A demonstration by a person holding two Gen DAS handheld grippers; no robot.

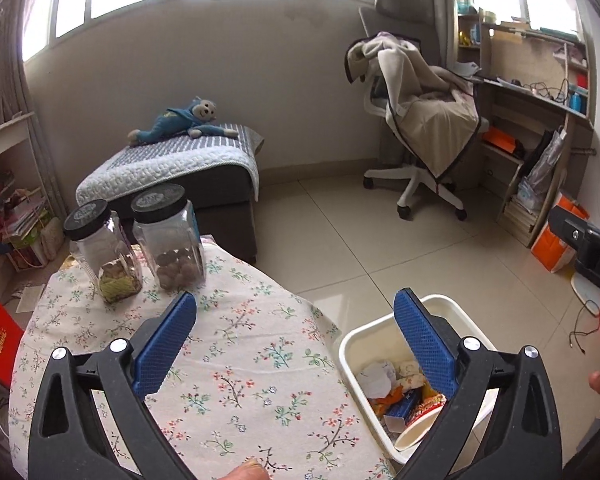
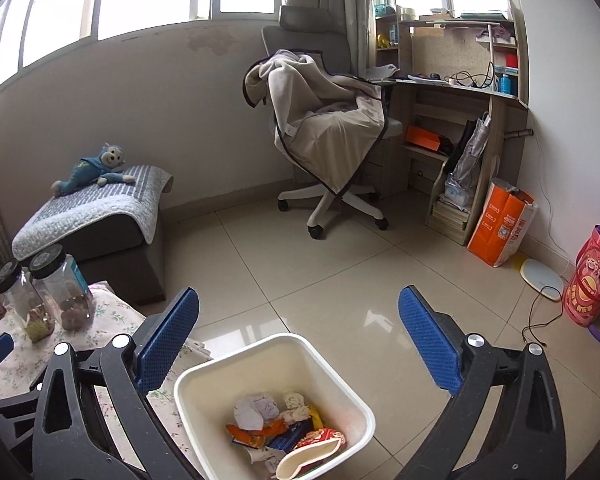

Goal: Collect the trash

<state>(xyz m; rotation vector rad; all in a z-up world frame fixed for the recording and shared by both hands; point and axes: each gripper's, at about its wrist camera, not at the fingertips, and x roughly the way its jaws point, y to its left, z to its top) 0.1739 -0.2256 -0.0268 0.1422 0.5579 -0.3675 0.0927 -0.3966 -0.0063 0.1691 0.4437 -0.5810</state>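
White bin (image 2: 204, 384), floral white tablecloth (image 1: 236, 344), blue gripper pads (image 1: 168, 340), blue plush monkey (image 1: 184, 120), orange bag (image 2: 500, 224).

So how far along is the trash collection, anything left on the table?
Looks nearly done. The white bin already holds crumpled paper, snack wrappers and a paper cup. Both the left gripper and right gripper are open and empty. On the floral tablecloth only two jars show; no loose trash visible.

Two jars (image 1: 100, 250) (image 1: 168, 236) stand on one table (image 1: 260, 360). One bin (image 2: 204, 384) sits beside it, holding several wrappers (image 2: 284, 428). One chair (image 2: 324, 120), one toy (image 2: 92, 172).
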